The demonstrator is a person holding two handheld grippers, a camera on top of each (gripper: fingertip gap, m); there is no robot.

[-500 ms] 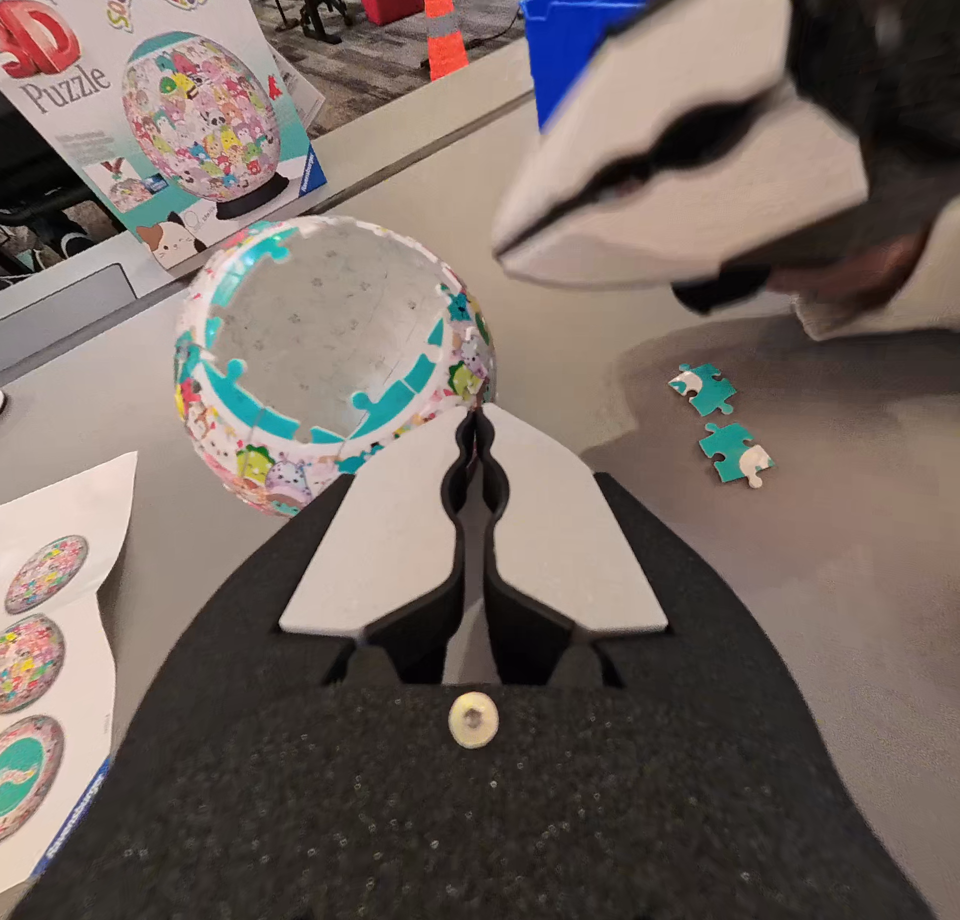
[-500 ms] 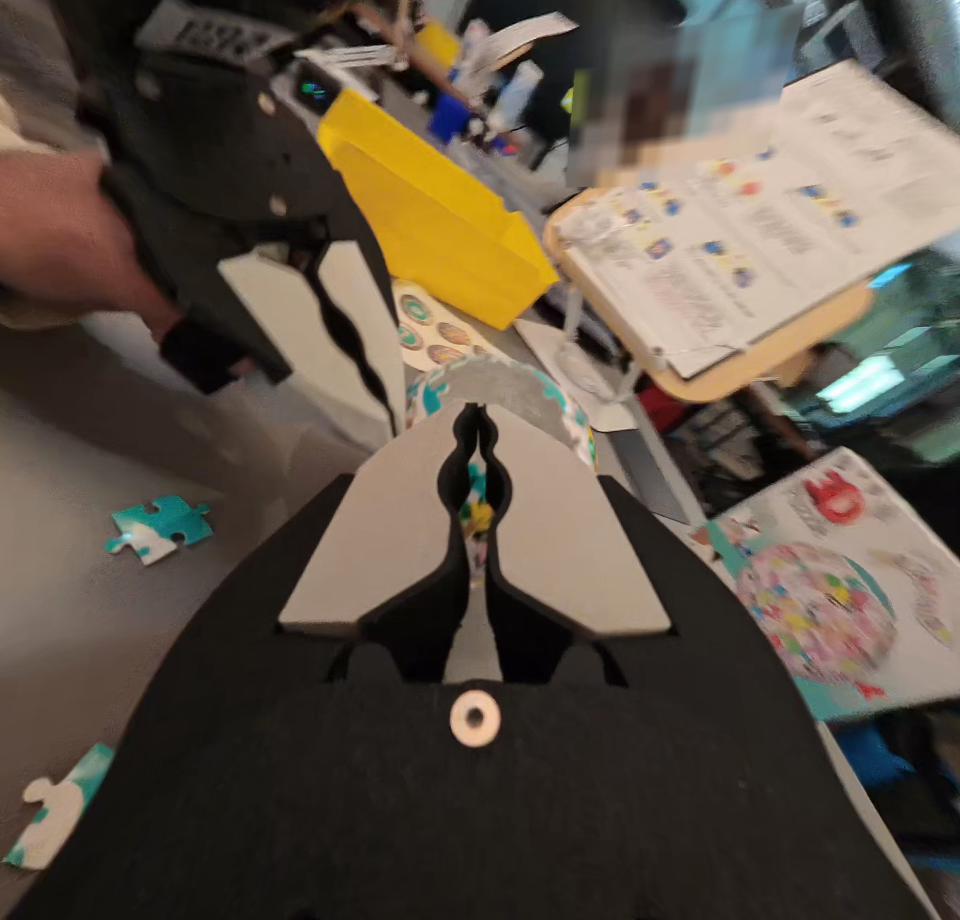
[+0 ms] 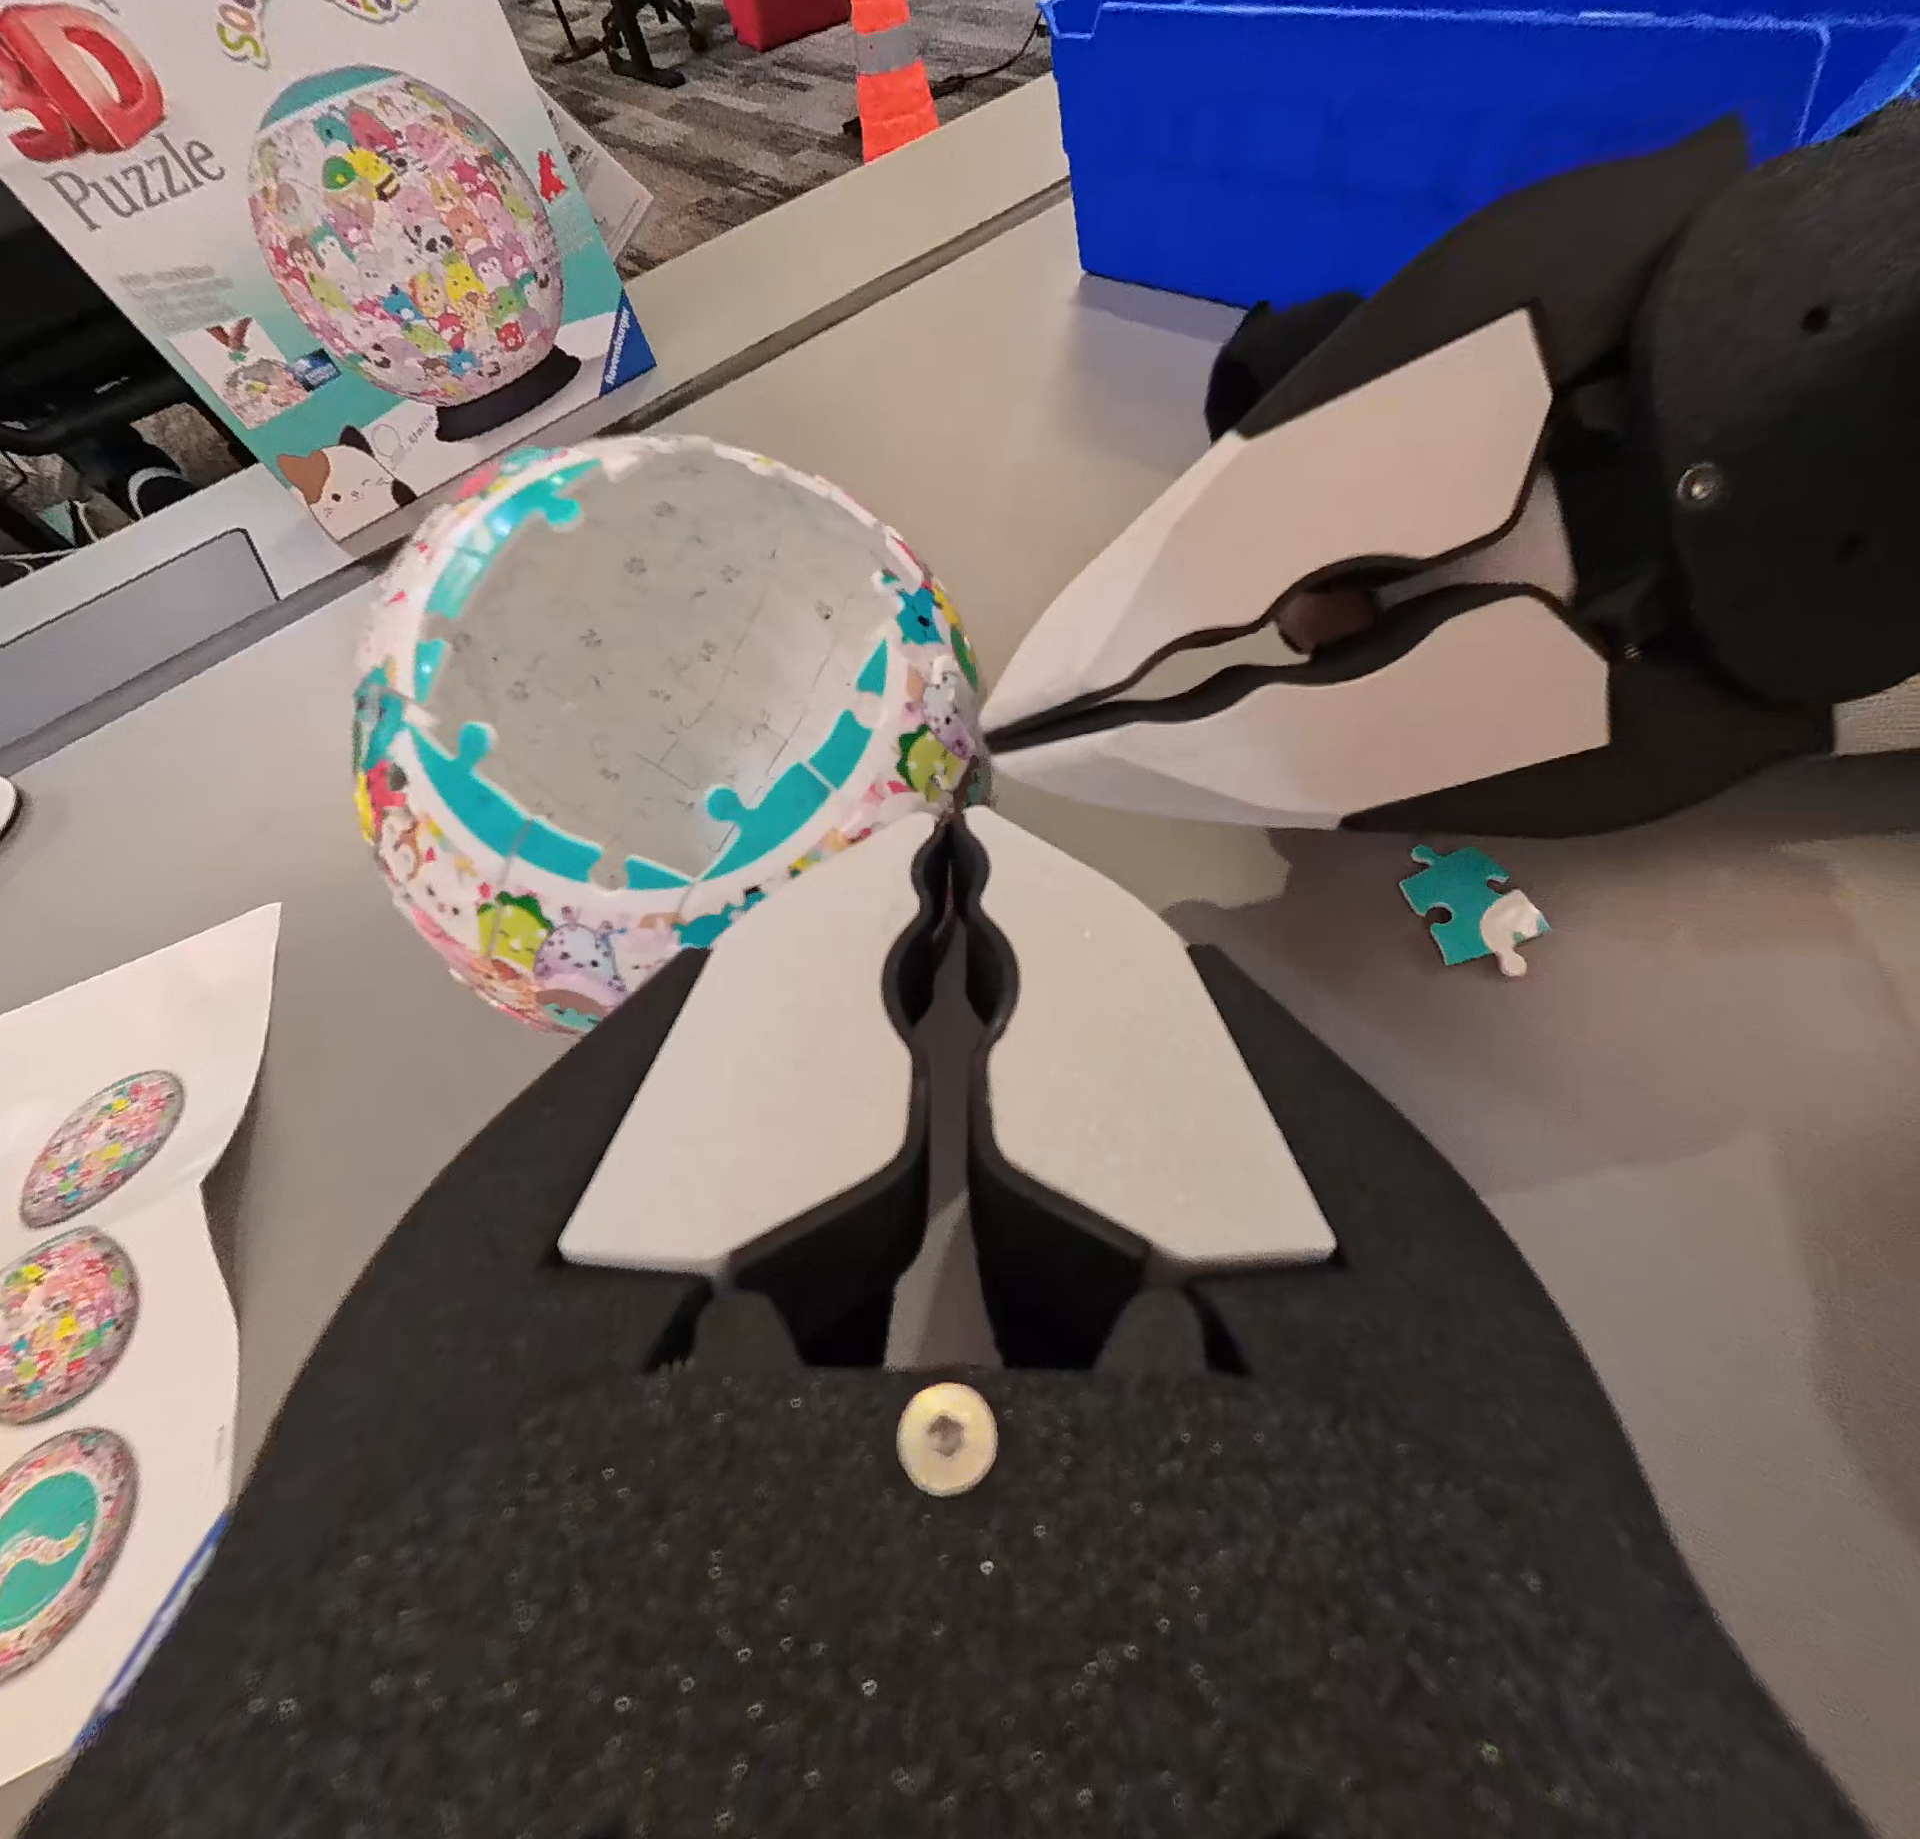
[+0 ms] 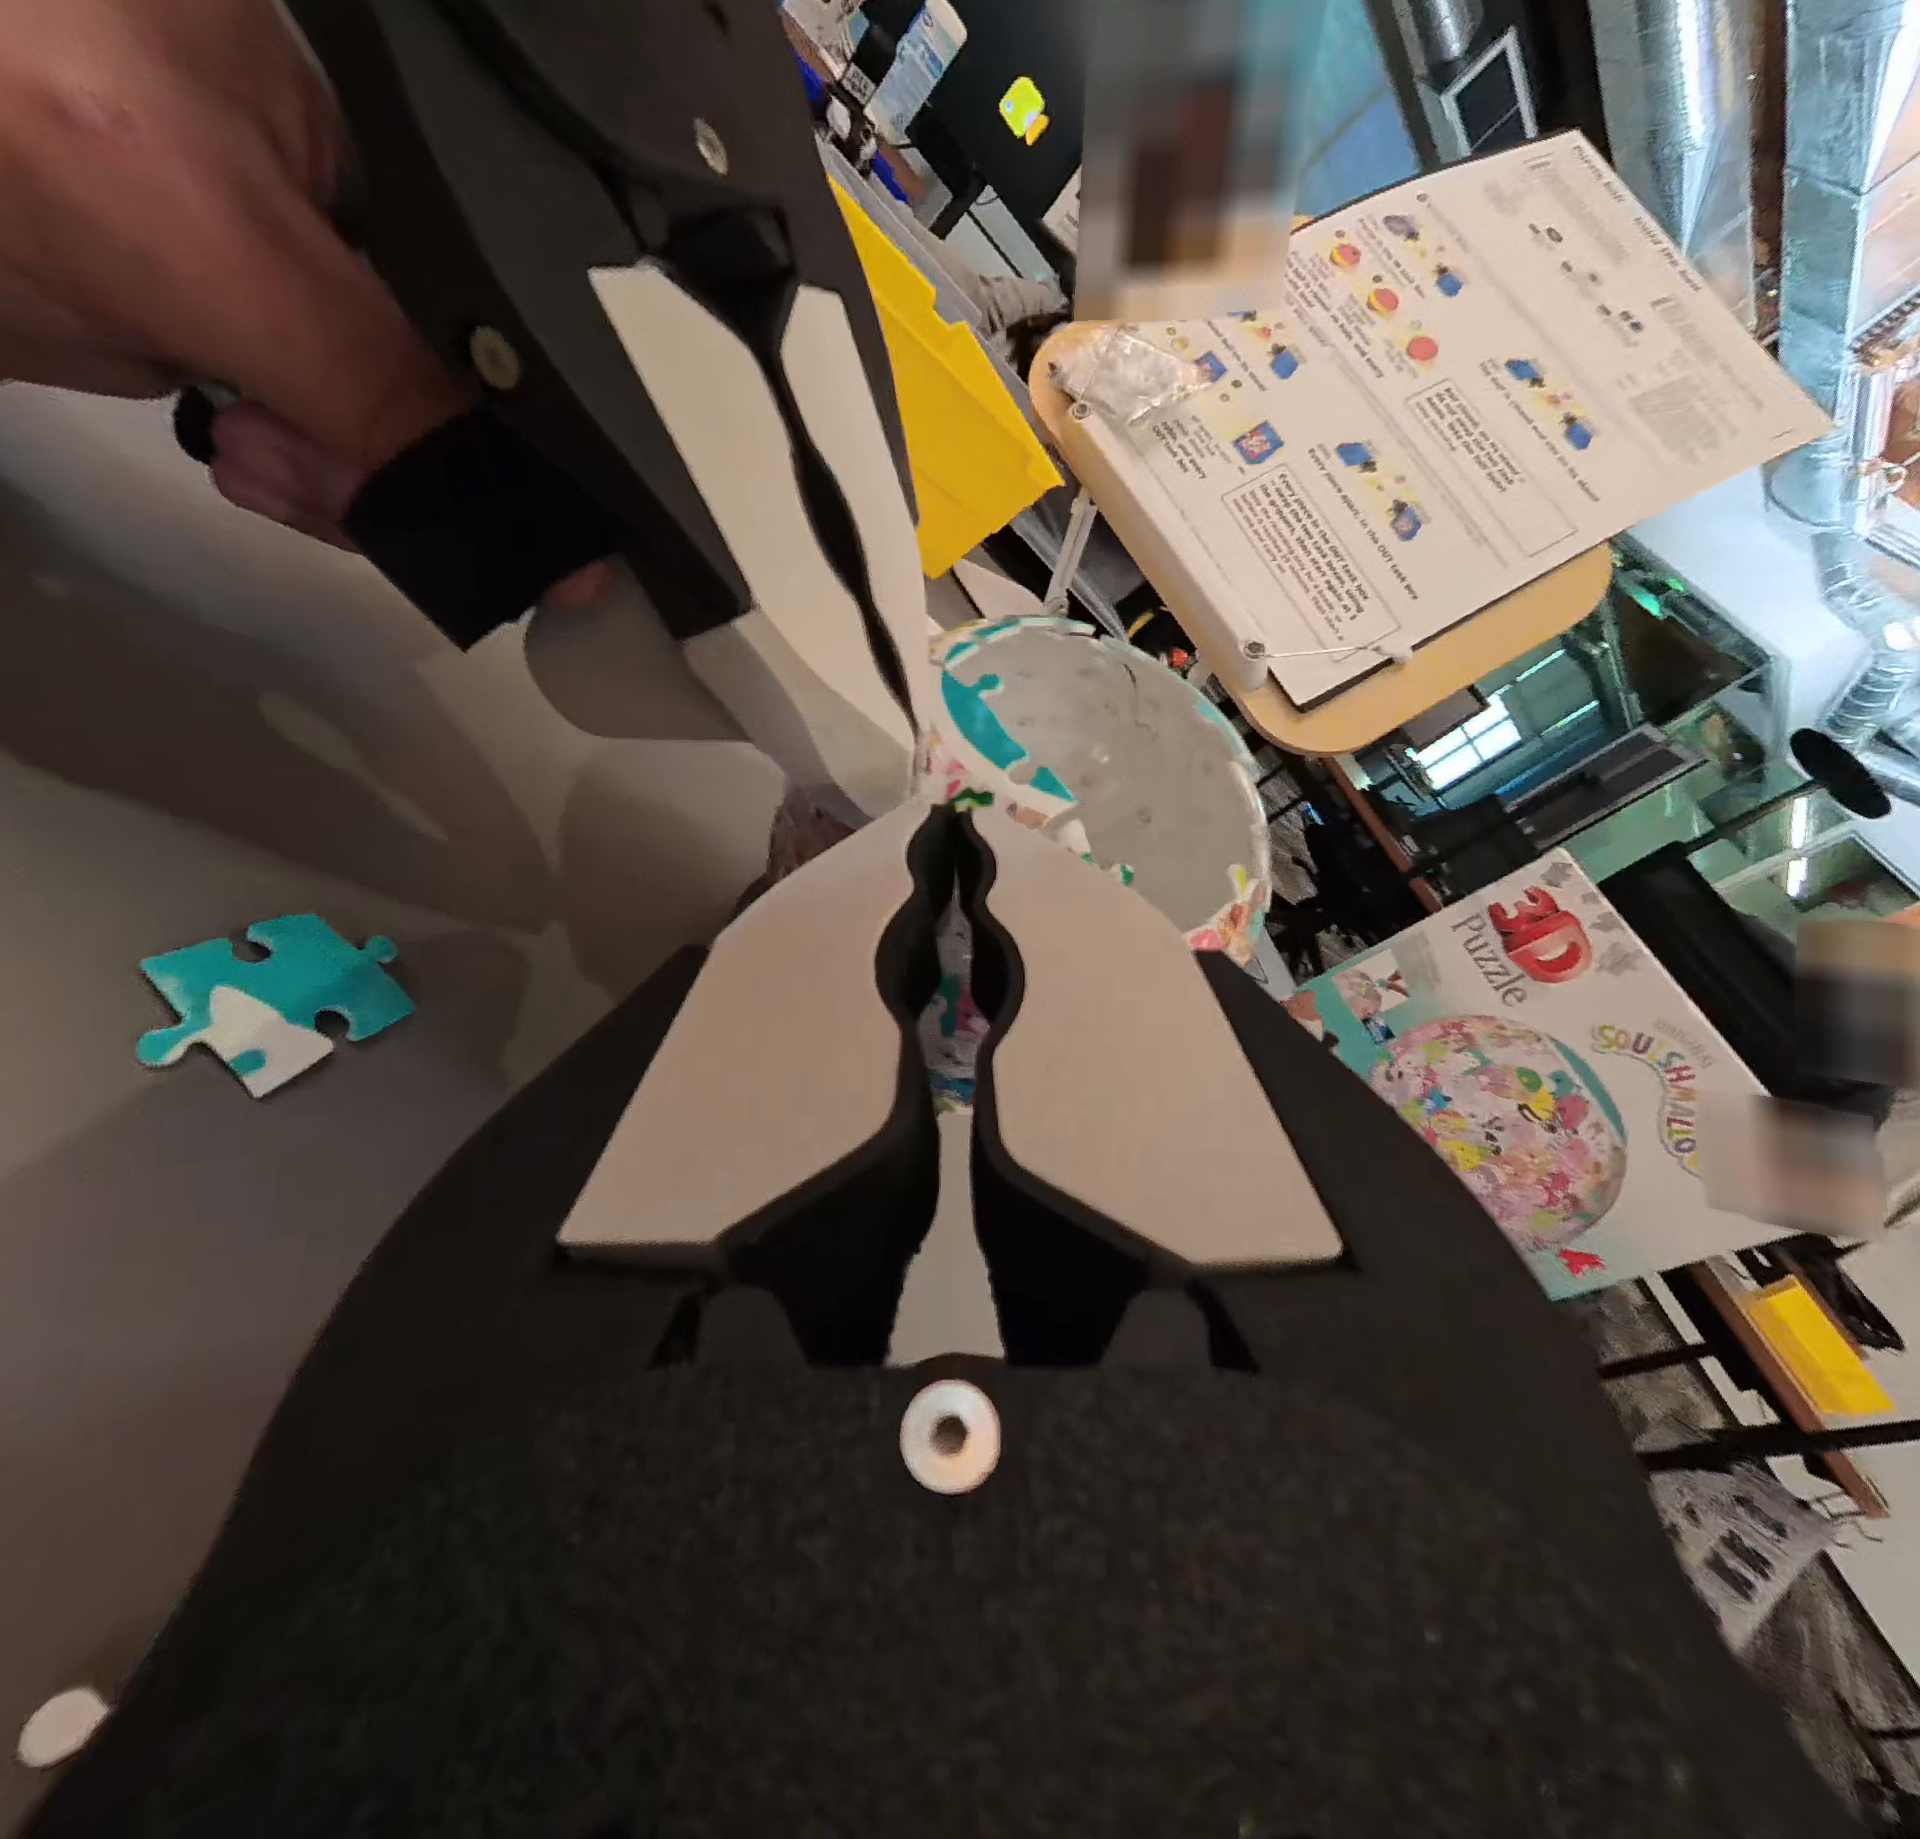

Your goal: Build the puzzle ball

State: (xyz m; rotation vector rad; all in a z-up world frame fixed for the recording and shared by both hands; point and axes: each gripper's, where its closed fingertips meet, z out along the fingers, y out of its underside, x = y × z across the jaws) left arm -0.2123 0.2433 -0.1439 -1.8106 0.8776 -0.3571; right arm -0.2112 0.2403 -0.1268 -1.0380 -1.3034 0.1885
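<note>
Far left: leaflet and puzzle box. Centre: unfinished puzzle ball on grey table, hollow, nothing visible inside. Left gripper and right gripper both closed, tips touching ball's shell. Right: 1 loose teal piece; blue bin, contents hidden.

two grippers: the left gripper and the right gripper. one unfinished puzzle ball. one loose puzzle piece on the table. one puzzle box. one blue bin. one yellow bin. one orange cone. one printed sheet with three round pictures.
</note>
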